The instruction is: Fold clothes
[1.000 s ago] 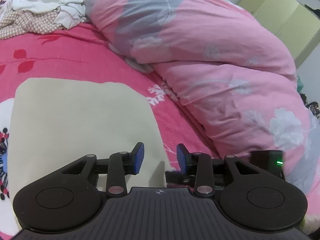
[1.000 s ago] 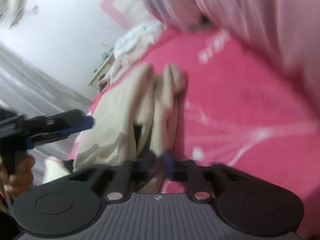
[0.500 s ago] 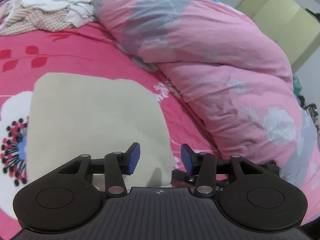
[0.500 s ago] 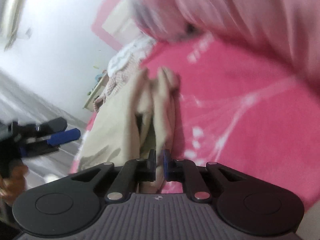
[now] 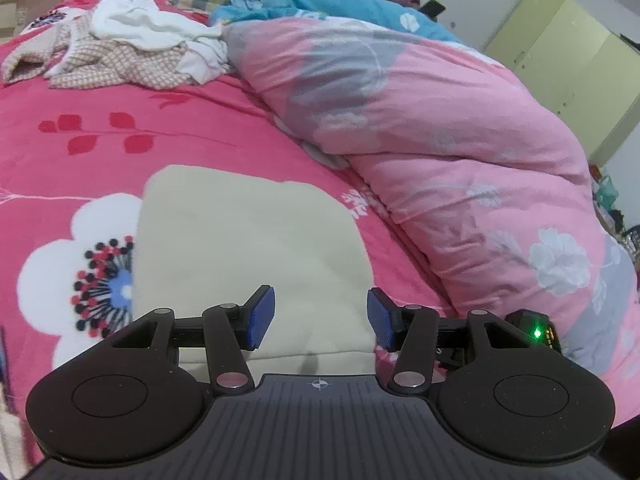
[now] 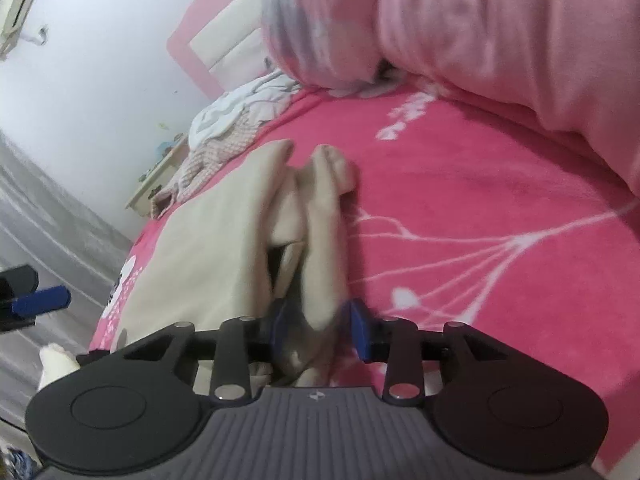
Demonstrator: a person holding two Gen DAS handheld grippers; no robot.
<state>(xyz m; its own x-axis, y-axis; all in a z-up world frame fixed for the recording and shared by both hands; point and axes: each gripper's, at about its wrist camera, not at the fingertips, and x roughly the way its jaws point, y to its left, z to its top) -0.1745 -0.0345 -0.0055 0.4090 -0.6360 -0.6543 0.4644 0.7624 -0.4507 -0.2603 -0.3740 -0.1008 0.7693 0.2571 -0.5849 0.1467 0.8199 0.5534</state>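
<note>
On the pink bedspread (image 5: 240,120), my right gripper (image 6: 318,332) is opening off the beige garment (image 5: 248,256); left gripper (image 5: 320,318) opening, empty—bunched folds could spring apart.

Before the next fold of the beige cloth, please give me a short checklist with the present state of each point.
1. Left gripper free of cloth: ok, jaws opening, nothing between them.
2. Right gripper released: cannot tell; jaws opening, bunched beige cloth between them.
3. Cloth lies flat: not ok; smooth in the left view, gathered in ridges on its right edge.
4. Room on the pink bedsheet: ok.
5. Pink duvet clear of the cloth: ok.
6. Clothes pile apart from it: ok.
</note>
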